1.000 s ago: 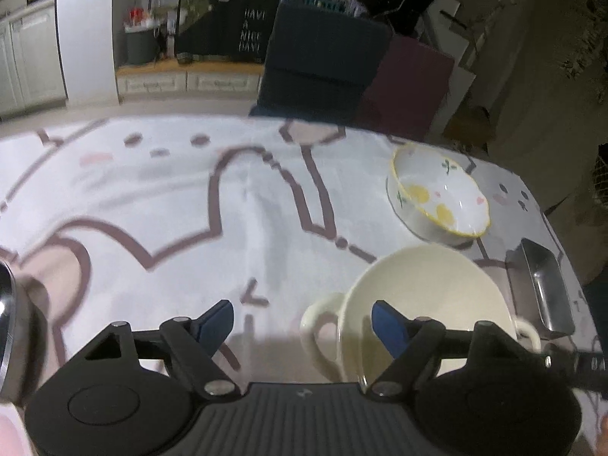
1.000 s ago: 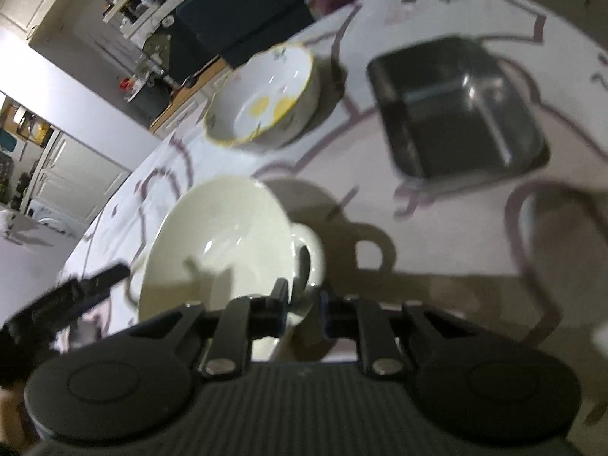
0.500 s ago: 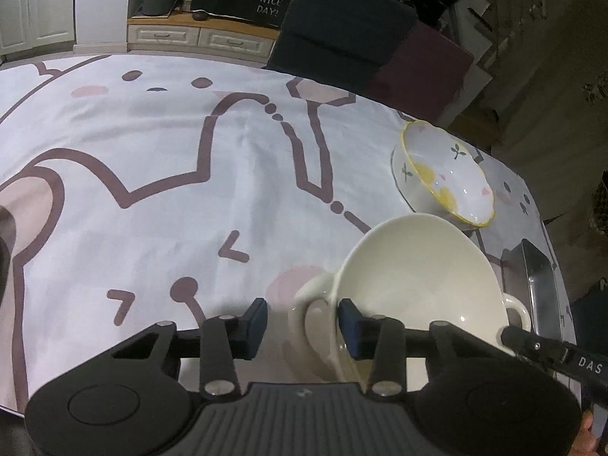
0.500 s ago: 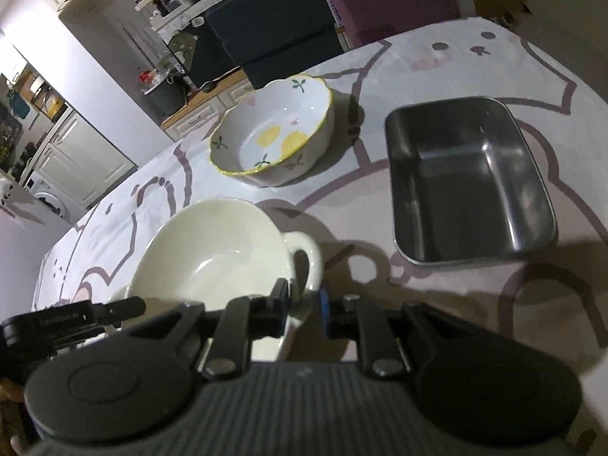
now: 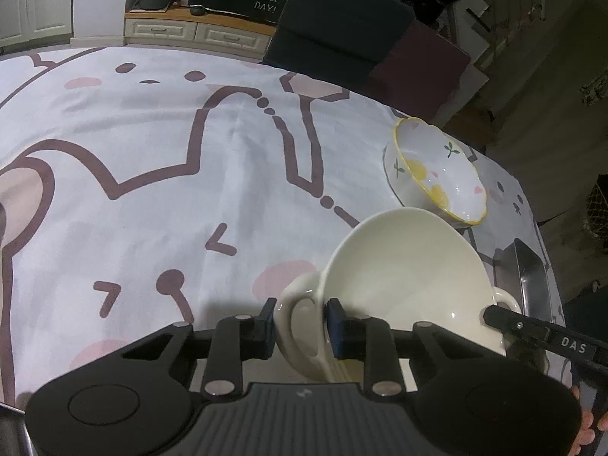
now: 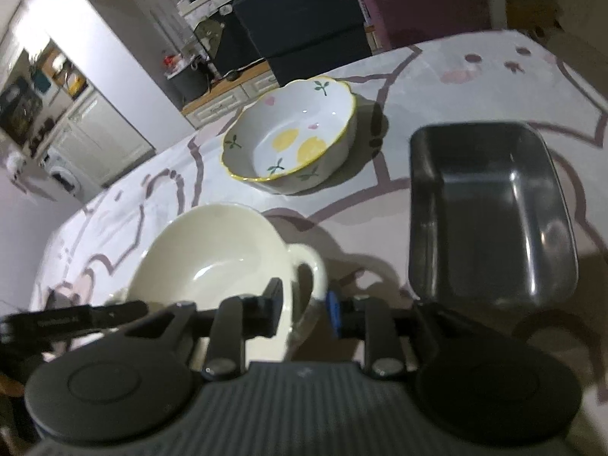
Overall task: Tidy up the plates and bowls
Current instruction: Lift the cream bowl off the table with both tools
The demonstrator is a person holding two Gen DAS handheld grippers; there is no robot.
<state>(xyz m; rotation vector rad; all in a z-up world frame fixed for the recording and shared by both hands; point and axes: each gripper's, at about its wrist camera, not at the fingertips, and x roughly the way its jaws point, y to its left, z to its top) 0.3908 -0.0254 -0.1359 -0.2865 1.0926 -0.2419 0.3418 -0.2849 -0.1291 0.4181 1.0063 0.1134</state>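
Note:
A cream bowl (image 5: 406,277) with two loop handles sits close in front of both grippers. My left gripper (image 5: 300,323) has its jaws closing on the bowl's left handle, and both pads touch that handle. In the right wrist view my right gripper (image 6: 304,306) straddles the other handle of the cream bowl (image 6: 212,250). Its jaws are opening and a thin gap shows beside the handle. A scalloped white bowl (image 5: 437,174) with lemon prints and a yellow rim stands farther back, also visible as the lemon bowl (image 6: 292,140).
A rectangular steel tray (image 6: 490,209) lies right of the bowls, seen edge-on as the tray (image 5: 532,285). A white tablecloth (image 5: 190,174) with brown line drawings covers the table. Dark chairs (image 5: 342,30) stand at the far edge. The table's right edge runs just beyond the tray.
The left jaws have narrowed from wide apart until they sit on the bowl's left handle. The right jaws have spread slightly off the right handle, and the right view has rolled more level.

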